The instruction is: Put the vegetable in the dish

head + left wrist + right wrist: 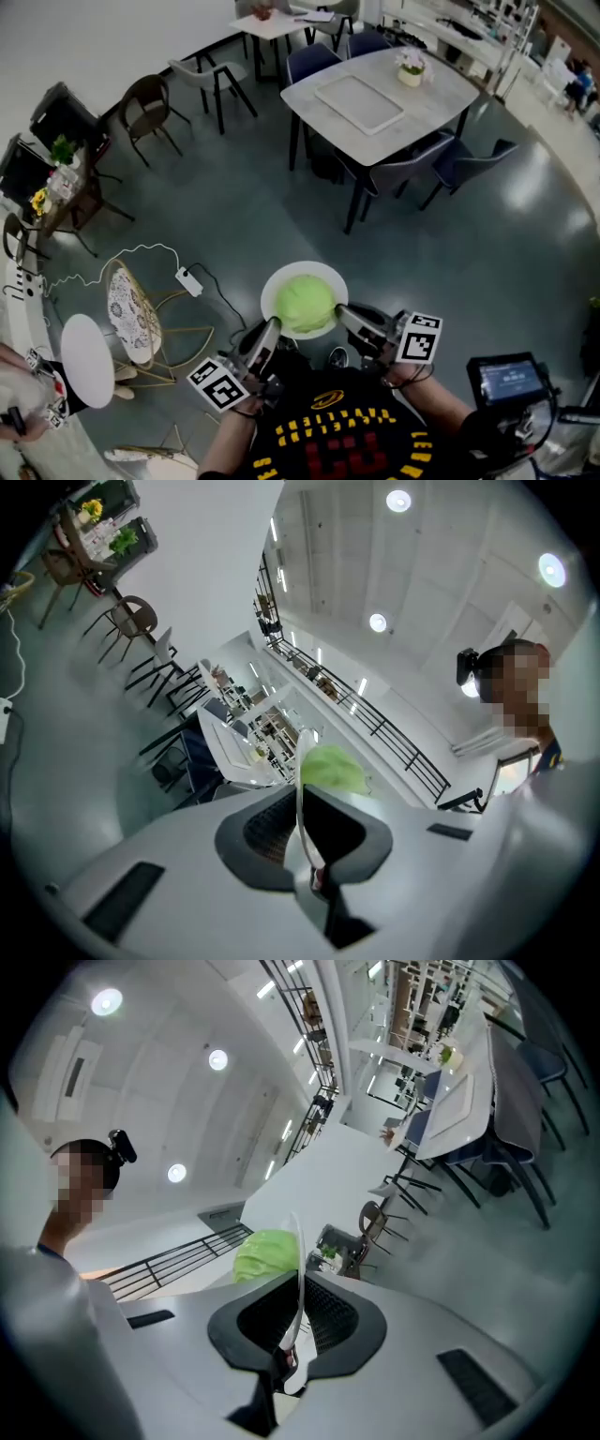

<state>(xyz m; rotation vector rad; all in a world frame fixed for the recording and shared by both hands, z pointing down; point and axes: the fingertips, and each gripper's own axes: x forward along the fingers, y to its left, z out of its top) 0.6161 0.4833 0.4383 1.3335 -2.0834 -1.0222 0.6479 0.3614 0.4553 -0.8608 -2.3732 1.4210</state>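
A round white dish (277,284) hangs in the air just in front of the person, above the dark floor. A pale green cabbage (305,303) lies in it. My left gripper (271,330) is shut on the dish's near-left rim, and my right gripper (346,315) is shut on its near-right rim. In the left gripper view the dish (300,785) shows edge-on between the jaws of that gripper (302,834), with the cabbage (334,767) just to its right. In the right gripper view the dish rim (299,1260) stands between the jaws of that gripper (297,1321), the cabbage (266,1253) to its left.
A grey table (427,98) bearing a tray (358,101) and a flower pot stands ahead among dark chairs. To the left are a gold wire chair (134,311), a white round side table (86,360) and a floor cable with a power strip (188,281). A screen device (511,379) is at right.
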